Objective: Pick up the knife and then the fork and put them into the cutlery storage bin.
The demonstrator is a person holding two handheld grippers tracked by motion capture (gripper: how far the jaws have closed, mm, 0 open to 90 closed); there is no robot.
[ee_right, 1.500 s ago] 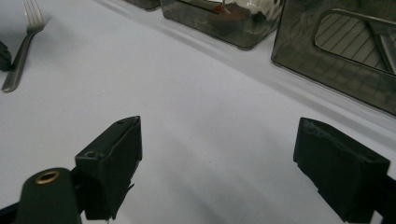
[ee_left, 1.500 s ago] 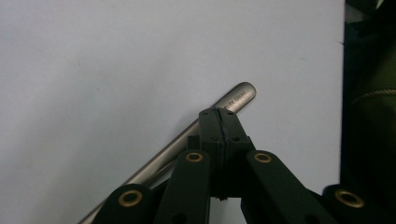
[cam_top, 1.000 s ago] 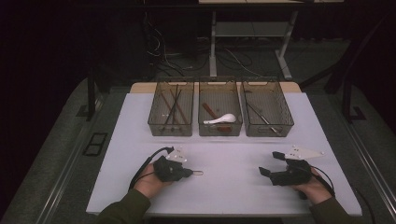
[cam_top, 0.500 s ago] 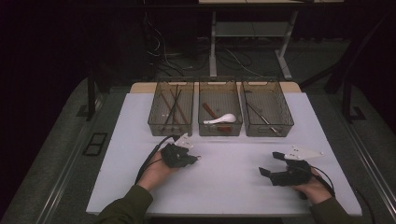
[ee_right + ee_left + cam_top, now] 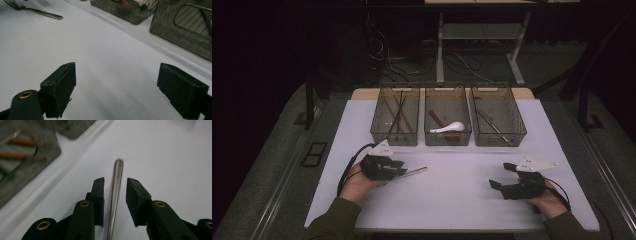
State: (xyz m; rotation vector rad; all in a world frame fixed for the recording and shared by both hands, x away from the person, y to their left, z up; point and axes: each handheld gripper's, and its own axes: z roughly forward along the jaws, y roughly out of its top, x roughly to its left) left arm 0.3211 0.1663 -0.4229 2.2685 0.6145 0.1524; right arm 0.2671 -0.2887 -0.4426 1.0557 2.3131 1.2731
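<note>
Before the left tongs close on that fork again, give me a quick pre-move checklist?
1. Fork between the left tongs: ok, the handle runs up the gap.
2. Grip on the fork: not ok, the jaws have just been opening and the pads stand clear of the handle.
3. Fork resting on the table: ok, it lies flat.
4. Right tongs out of the way: ok, open, empty and well apart.
5. Right bin takes forks: cannot tell, it holds metal pieces but their type is unclear.
</note>
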